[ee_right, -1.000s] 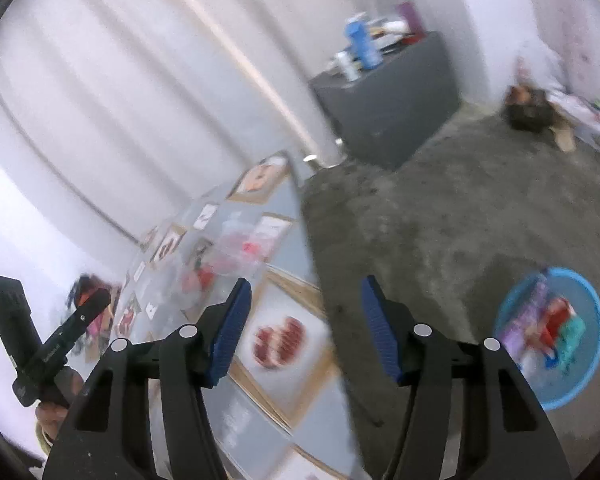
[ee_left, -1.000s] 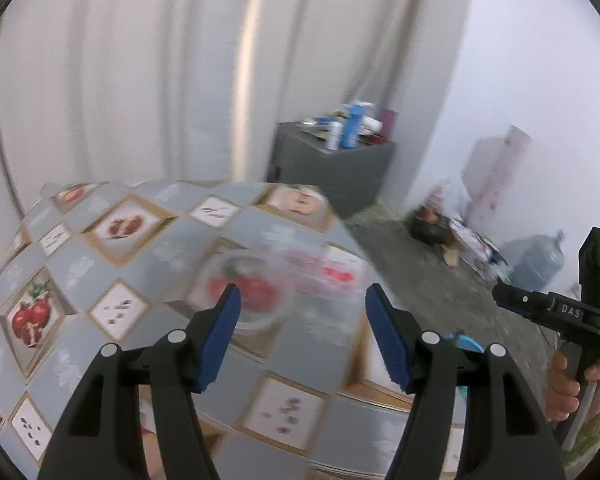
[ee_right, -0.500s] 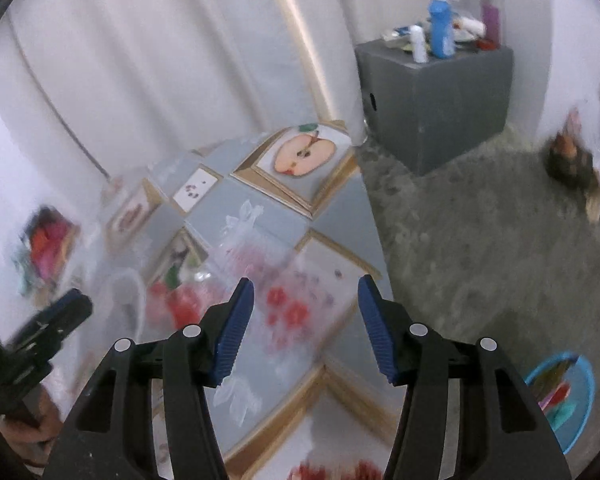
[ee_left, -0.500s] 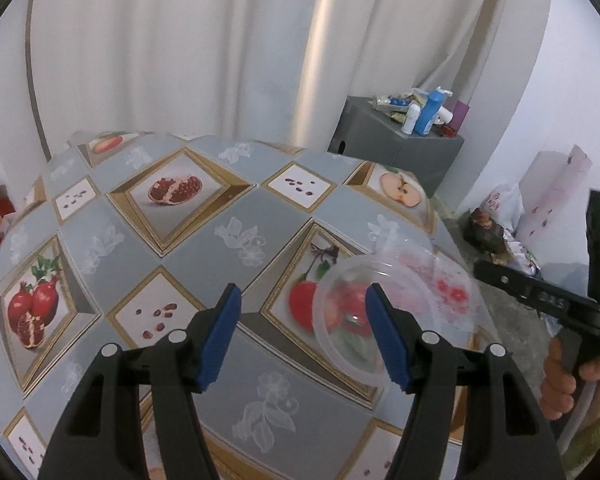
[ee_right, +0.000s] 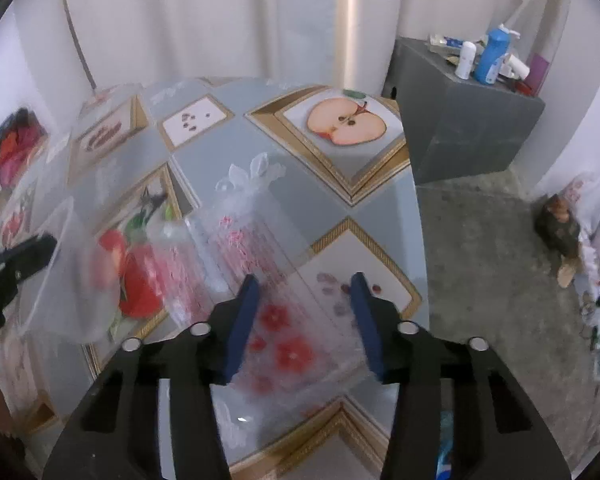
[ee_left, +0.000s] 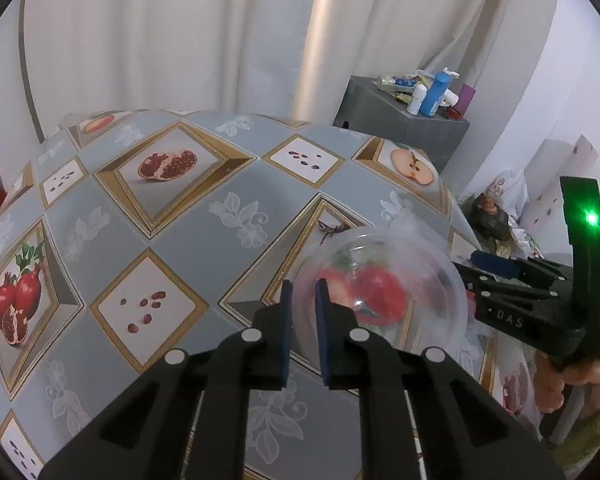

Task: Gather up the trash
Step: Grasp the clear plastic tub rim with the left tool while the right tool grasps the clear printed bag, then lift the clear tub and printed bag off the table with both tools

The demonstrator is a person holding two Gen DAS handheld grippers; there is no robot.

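**Two-tong pickup: clear bowl and plastic bag**

Left gripper (ee_left: 301,304): narrow, closing; blue pads either side of the near rim of the clear plastic bowl (ee_left: 380,280), wall between them. Pinched at the rim, probably because a thin wall is the only purchase on so wide a thing. Bowl body beyond and right of the tips, on the fruit-print tablecloth (ee_left: 180,208).

Right gripper (ee_right: 304,316): half wide, closing, pointed steeply down. Red-printed clear bag (ee_right: 260,280) flat on the cloth between and beyond the pads; contact not discernible. Straddled from above, presumably to bunch the film.

Bowl left of right tongs, bag edge against it.
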